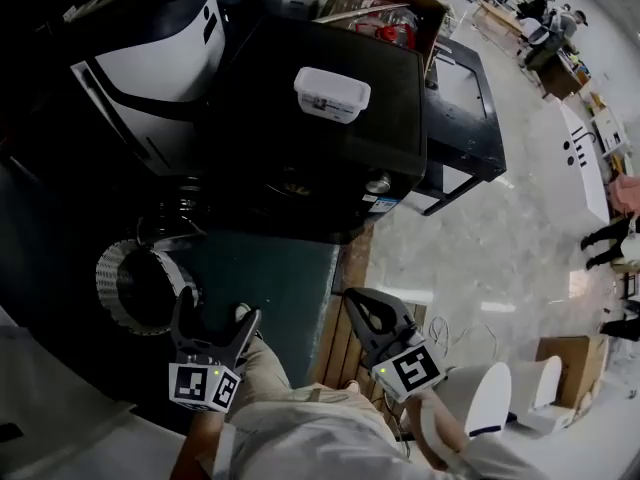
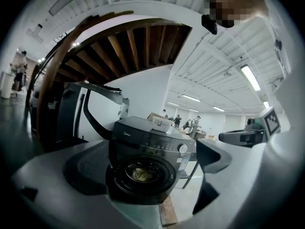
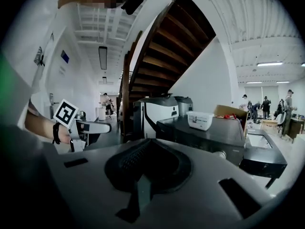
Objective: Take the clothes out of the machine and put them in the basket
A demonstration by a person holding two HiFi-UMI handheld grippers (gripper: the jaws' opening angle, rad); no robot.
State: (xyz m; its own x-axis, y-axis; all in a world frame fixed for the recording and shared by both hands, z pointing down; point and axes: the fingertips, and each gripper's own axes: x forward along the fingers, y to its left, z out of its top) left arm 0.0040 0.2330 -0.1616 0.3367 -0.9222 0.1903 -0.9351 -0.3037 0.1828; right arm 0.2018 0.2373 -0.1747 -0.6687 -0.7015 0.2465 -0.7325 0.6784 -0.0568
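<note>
1. Left gripper view looks straight at the dark grey front-loading washing machine (image 2: 143, 147), which stands near, ahead of both tongs.
2. A pale yellowish crumpled cloth (image 2: 141, 174) lies inside the drum. It is probably soft and light, perhaps damp and clinging, so a raised fold is the best place to pinch.
3. Left tongs (image 1: 217, 308) gape wide and empty, short of the opening.
4. Right tongs (image 1: 355, 300) are pressed together on nothing, off to the side.

Dark front-loading washing machine (image 1: 300, 118), centre, with pale crumpled clothes (image 2: 141, 174) in its drum. White lidded plastic box (image 1: 331, 93) on its top. Open brown cardboard box (image 1: 385, 8) behind it. Low black table (image 1: 465, 98) to its right, white-and-black upright machine (image 1: 150, 68) to its left, slatted wooden pallet (image 1: 345, 338) before it.
</note>
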